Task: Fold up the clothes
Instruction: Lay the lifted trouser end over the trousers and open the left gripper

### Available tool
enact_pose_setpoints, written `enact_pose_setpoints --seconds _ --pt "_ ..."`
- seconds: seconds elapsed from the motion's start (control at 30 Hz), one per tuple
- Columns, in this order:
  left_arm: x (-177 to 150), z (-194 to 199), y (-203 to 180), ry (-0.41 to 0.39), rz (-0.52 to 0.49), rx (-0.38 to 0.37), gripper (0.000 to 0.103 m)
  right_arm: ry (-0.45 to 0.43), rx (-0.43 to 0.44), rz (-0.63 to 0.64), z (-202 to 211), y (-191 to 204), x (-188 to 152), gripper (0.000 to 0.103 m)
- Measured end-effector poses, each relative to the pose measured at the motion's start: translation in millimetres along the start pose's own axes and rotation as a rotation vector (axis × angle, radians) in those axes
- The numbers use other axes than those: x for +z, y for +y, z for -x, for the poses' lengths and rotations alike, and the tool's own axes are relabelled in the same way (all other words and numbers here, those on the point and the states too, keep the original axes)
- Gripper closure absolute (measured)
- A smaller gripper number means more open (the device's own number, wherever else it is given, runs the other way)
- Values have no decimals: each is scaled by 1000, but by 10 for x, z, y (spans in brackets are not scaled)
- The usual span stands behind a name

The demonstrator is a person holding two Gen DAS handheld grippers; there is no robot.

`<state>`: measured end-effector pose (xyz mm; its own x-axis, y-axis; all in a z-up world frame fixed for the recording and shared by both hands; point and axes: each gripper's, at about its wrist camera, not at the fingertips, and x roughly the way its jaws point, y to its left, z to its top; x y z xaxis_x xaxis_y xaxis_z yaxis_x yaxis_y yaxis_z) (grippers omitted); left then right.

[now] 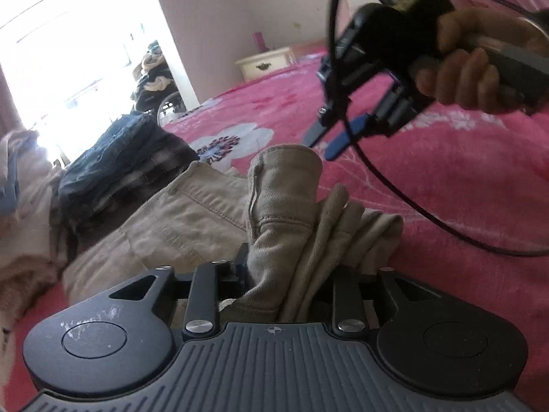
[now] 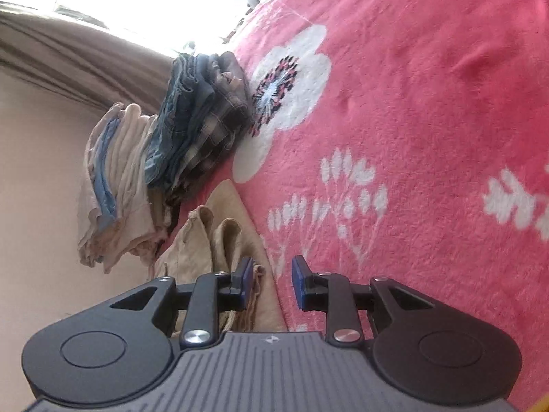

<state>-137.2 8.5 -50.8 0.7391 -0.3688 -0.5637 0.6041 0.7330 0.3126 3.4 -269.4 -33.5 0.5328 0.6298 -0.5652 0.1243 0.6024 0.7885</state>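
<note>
Beige trousers point(image 1: 192, 219) lie on the pink flowered blanket point(image 1: 446, 189). A thick fold of them stands up out of my left gripper point(image 1: 271, 274), which is shut on it; the cloth hides its pads. In the left wrist view a hand point(image 1: 459, 75) holds my right gripper point(image 1: 320, 146) above the blanket, just beyond the fold, open and holding nothing. The right wrist view is rolled sideways. There my right gripper point(image 2: 271, 274) shows only blanket point(image 2: 411, 103) between its blue pads, and the trousers point(image 2: 202, 230) lie just beside its left finger.
A folded pile of dark denim and plaid point(image 1: 120, 158) point(image 2: 199, 120) sits beyond the trousers, with a pile of pale clothes point(image 1: 20, 189) point(image 2: 116, 178) next to it. A black cable point(image 1: 387, 185) loops over the blanket. A cream nightstand point(image 1: 264, 61) stands by the far wall.
</note>
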Motion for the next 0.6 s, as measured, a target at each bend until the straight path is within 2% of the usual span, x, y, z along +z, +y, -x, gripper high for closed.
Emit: enact_pose_setpoints --seconds 0.13,0.27,0.37,0.47,0.53,0.6 --pt "-7 240 75 8 86 -99 54 54 48 -26 -104 43 90 66" --pt "-12 480 315 35 200 -220 53 117 83 -18 -265 159 195 63" --pt "-24 604 631 46 341 -297 53 137 77 -22 -372 230 257 63" --pt "-10 625 996 29 507 -289 53 123 53 3 -399 319 322 63" --pt "44 542 1160 19 551 -235 53 109 70 42 -405 439 368 63" --pt "98 429 1207 17 536 -190 53 102 81 115 -440 618 408 63"
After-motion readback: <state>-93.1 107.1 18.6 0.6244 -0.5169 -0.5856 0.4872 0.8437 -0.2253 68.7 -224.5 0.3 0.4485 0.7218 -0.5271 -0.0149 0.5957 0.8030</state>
